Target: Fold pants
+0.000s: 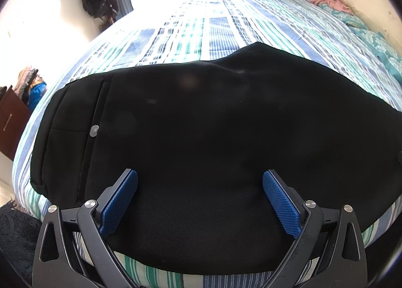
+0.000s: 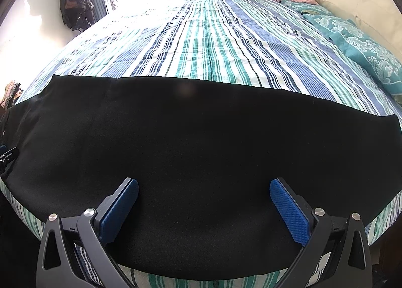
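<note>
The black pants (image 1: 201,117) lay spread flat along the near edge of the striped bedspread (image 1: 216,26), lengthwise across it. The waistband with 1 pale button (image 1: 94,130) lay toward the bedspread's left side.

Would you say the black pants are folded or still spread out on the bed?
Spread out: the black pants lie flat along the striped bed edge.

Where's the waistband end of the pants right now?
In the left wrist view the waistband, marked by its grey button, lies at the left end of the pants, near the bed edge, left of the open left gripper.
</note>
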The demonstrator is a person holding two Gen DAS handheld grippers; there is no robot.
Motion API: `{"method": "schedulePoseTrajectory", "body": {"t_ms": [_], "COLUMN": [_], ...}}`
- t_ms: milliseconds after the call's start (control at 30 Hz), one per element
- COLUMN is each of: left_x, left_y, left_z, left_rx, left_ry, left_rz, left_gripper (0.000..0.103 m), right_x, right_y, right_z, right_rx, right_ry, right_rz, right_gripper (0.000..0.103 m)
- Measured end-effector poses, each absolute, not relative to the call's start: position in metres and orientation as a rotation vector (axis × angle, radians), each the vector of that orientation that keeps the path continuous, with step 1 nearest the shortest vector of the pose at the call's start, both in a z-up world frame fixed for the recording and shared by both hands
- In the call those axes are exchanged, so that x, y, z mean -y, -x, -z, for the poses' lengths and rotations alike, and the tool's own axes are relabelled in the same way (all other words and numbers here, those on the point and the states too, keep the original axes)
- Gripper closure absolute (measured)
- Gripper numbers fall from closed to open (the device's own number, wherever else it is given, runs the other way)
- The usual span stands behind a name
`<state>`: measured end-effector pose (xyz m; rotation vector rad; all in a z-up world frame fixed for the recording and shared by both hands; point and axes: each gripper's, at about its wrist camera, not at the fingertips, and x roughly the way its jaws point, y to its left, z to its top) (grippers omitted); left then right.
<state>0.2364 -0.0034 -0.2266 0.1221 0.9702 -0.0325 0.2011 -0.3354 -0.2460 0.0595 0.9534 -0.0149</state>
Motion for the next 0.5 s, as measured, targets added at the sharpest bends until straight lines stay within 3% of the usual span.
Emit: {"method": "schedulePoseTrajectory", "body": {"t_ms": [300,500], "left_x": [0.002,0.003], "left_y": [-0.237,-0.238], "left_z": [0.227,0.228], "left_rx": [-0.971,-0.969], "left_ry": [-0.124,-0.127], "left_rz": [0.035,0.036], "left_gripper": [0.003,0.002], "right_x": [0.347,0.406], "right_y": [-0.196,-0.201], "right_z": [0.233,0.221], "right_rx": [-0.884,-0.898], "right_ry": [-0.09,-0.248], "right_rz": [0.037,0.053], "right_gripper": [0.0,0.0]}}
